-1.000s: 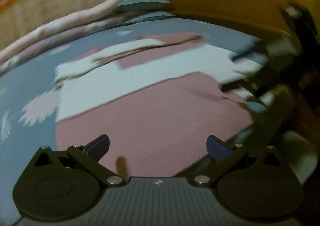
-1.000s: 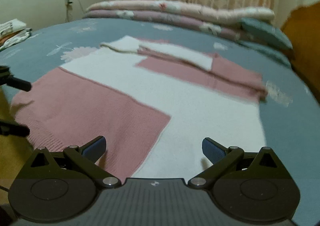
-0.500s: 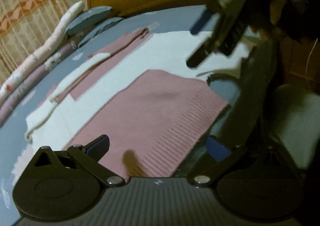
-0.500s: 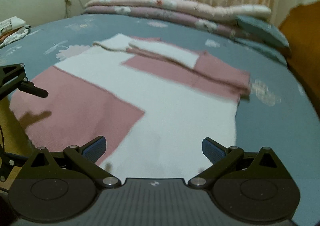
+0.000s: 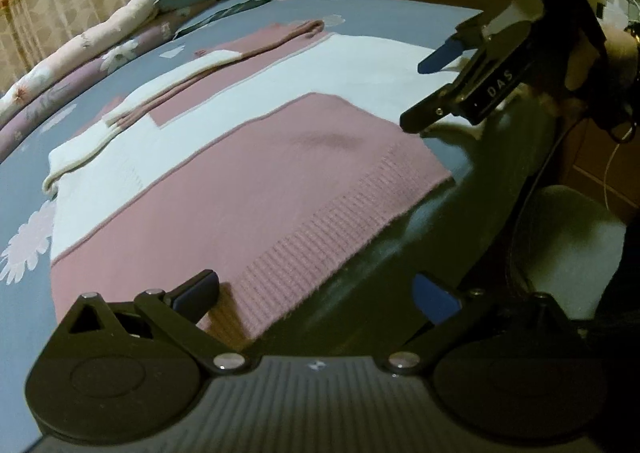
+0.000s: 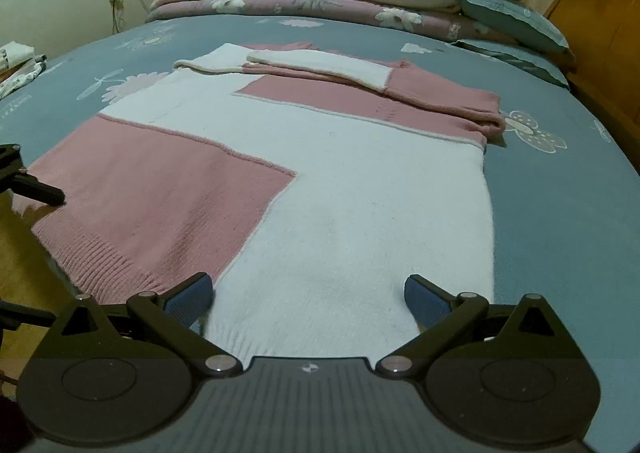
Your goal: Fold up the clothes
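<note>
There, the pink-and-white knitted sweater [image 6: 280, 181] was spread lengthwise away from the gaping right gripper [image 6: 306, 299] and left gripper [image 5: 316, 293], its ribbed hem nearest both.

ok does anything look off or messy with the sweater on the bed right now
Nothing looks damaged or spilled. The sweater lies flat on the bed, sleeves folded across its top. Only its ribbed hem sits at the bed's edge. Both the left gripper and the right gripper are open, gripping nothing.

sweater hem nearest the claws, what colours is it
The sweater hem is pink on the left and white on the right, clearest in the right wrist view.
</note>
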A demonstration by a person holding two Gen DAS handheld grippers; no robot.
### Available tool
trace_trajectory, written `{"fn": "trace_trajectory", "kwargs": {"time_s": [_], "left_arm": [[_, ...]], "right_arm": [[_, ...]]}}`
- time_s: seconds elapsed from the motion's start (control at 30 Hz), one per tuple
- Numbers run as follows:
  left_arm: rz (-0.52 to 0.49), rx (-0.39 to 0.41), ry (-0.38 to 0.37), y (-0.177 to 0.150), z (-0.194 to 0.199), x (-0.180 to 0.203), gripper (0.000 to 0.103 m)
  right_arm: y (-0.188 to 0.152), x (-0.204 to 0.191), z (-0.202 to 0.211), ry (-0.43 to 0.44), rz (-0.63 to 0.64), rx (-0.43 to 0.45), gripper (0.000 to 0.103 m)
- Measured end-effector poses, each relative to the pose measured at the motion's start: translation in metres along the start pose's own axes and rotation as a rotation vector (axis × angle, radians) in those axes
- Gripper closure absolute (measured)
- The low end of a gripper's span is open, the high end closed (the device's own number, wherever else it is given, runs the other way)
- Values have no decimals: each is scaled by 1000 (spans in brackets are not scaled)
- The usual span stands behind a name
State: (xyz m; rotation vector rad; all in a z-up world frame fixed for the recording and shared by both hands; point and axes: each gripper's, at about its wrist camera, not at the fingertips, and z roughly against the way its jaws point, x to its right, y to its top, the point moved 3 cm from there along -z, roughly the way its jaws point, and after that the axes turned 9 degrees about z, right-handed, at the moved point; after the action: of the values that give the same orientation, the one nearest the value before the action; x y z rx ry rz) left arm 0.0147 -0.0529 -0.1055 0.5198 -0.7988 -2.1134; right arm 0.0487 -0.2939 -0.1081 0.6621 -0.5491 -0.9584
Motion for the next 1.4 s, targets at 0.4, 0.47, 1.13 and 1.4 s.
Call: {"fn": "trace_trajectory", "kwargs": {"time_s": [0.4, 0.47, 1.13, 1.4], "left_arm": [[-44, 57, 25, 16, -9, 0, 1], [-50, 58, 22, 18, -12, 1, 1], [-203, 80, 57, 22, -14, 14, 1], [-261, 95, 53, 25, -17, 25, 1]], "right_arm": [[2, 3, 1, -10, -4, 5, 0], [2, 6, 6, -14, -14, 17, 0], [9, 24, 54, -126, 73, 140, 0], [17, 19, 58, -105, 204, 136, 0]]}}
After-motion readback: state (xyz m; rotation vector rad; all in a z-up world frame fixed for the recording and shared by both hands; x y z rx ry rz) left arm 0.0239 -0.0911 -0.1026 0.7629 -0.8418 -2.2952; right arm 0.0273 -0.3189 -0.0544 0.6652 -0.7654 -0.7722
